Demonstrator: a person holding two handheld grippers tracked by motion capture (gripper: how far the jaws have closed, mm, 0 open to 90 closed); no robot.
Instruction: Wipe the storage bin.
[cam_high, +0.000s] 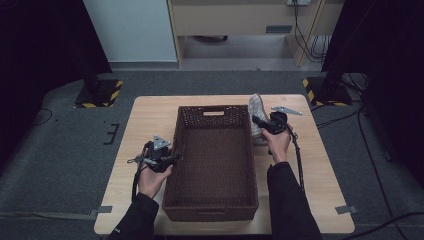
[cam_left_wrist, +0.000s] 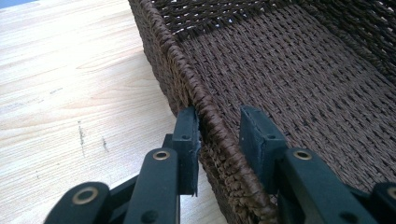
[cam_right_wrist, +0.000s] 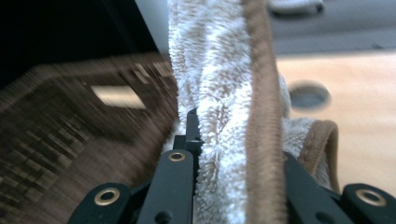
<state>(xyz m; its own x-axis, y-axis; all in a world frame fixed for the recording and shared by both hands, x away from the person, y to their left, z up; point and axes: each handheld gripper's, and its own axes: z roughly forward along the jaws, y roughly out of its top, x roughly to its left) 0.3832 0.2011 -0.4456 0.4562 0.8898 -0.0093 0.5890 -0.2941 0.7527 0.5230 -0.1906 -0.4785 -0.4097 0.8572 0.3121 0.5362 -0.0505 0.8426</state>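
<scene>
1 woven basket (cam_high: 212, 165) sits mid-frame on 1 table (cam_high: 145, 115). The left gripper (cam_high: 172, 156), lower left of centre, straddles the basket's left rim, jaws loose around it. The right gripper (cam_high: 260, 121), upper right, is clenched on 1 fluffy towel (cam_high: 256, 107), held upright beside the basket's far right corner.

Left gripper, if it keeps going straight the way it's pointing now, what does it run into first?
The left gripper already straddles the near side wall of the brown woven basket, one jaw outside, one inside. Straight on, it would likely slide along that rim toward the basket's far corner; depth beyond is hard to judge.
</scene>
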